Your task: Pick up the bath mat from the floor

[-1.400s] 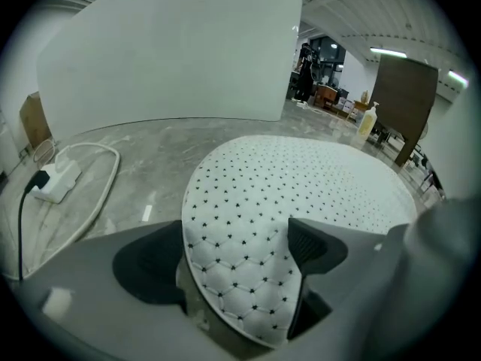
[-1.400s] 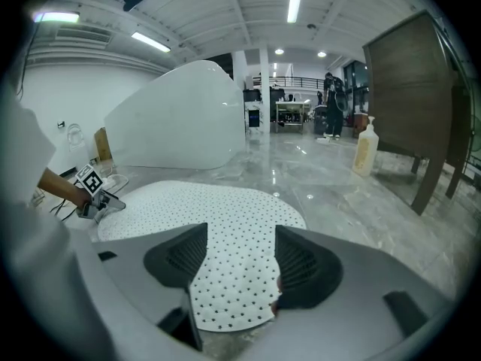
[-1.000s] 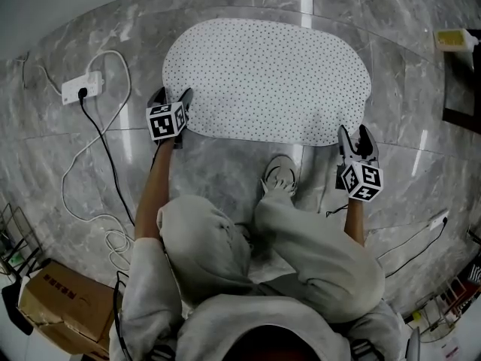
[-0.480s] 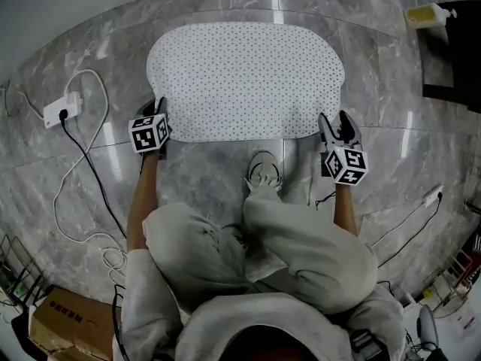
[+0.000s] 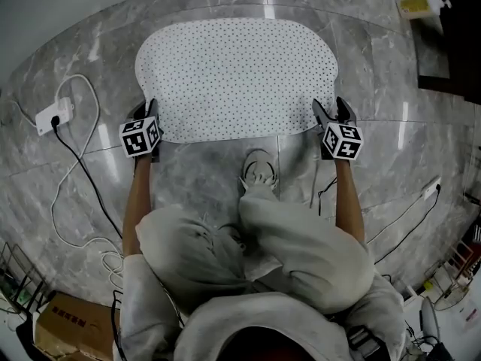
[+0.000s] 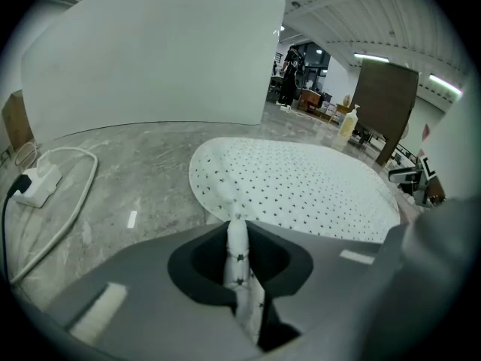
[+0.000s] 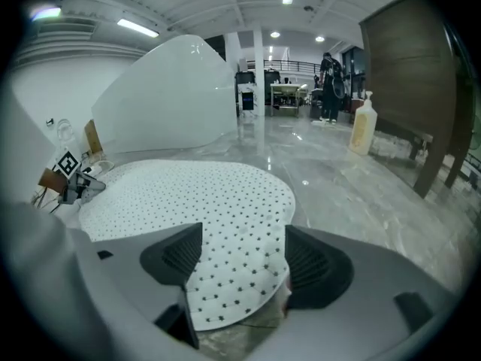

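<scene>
White dotted bath mat (image 5: 237, 77) is being left flat on grey marble floor (image 5: 203, 171), ahead of both grippers. Its edge is being pinched into a raised fold by L gripper (image 5: 146, 110), jaws just closed. R gripper (image 5: 331, 107) jaws are being spread, just opening wider, w/ mat corner lying loose between them.
</scene>
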`<action>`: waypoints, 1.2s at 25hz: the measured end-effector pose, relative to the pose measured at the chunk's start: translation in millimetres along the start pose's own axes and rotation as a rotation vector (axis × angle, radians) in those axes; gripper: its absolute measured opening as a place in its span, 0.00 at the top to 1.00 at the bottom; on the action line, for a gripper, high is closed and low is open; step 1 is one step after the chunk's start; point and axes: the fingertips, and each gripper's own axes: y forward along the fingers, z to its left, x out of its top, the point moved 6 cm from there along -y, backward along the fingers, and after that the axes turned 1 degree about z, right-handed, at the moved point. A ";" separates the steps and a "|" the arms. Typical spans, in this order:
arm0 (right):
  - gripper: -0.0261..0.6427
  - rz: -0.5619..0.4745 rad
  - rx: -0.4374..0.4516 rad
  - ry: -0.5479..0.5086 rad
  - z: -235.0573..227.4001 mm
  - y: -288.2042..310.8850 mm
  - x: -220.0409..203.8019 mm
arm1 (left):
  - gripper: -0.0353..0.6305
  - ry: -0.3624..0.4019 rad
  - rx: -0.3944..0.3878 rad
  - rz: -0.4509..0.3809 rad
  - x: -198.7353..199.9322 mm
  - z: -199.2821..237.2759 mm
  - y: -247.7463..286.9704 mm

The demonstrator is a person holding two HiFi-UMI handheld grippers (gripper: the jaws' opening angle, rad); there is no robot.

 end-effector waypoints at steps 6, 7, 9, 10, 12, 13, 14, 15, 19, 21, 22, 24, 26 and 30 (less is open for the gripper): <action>0.48 0.092 -0.017 -0.018 -20.8 39.7 -4.7 | 0.88 -0.003 -0.006 0.005 -0.4 0.2 -1.4; 0.48 0.106 -0.017 -0.021 -22.7 44.1 -5.1 | 0.88 -0.003 -0.006 0.005 -0.3 0.0 -1.6; 0.48 0.123 -0.010 -0.015 -25.7 51.0 -6.1 | 0.88 -0.001 -0.010 0.007 0.3 -0.5 -1.4; 0.48 0.126 -0.003 -0.003 -26.8 53.4 -6.6 | 0.88 0.001 -0.012 0.008 0.6 -0.6 -1.3; 0.48 0.125 0.008 0.023 -28.4 55.8 -6.9 | 0.88 0.002 -0.016 0.009 1.0 -0.3 -1.2; 0.48 0.123 0.011 0.029 -29.2 56.3 -7.0 | 0.88 0.001 -0.018 0.009 0.9 0.0 -1.0; 0.48 0.122 0.011 0.034 -30.0 56.8 -7.1 | 0.88 -0.001 -0.018 0.008 0.6 0.5 -0.7; 0.48 0.123 0.007 0.039 -31.0 57.3 -7.2 | 0.88 -0.004 -0.017 0.007 0.1 1.0 -0.4; 0.51 0.129 -0.004 0.041 -29.3 57.4 -5.3 | 0.88 -0.012 -0.012 0.003 -0.9 1.5 0.0; 0.62 0.136 0.002 0.017 -23.4 57.4 -3.8 | 0.88 -0.010 -0.011 0.003 -0.9 1.0 0.0; 0.65 0.142 0.009 0.004 -20.2 57.7 -2.8 | 0.88 -0.010 -0.012 0.003 -0.9 0.7 0.3; 0.74 0.154 0.040 -0.011 -12.8 58.1 -1.0 | 0.88 -0.013 -0.013 0.001 -1.3 0.1 0.9; 0.89 0.160 0.068 -0.027 -3.1 59.3 0.0 | 0.88 -0.016 -0.012 -0.002 -1.5 0.6 0.7; 0.91 0.138 0.080 -0.016 -2.3 57.6 -0.6 | 0.88 -0.016 -0.009 -0.007 -0.2 -1.2 1.3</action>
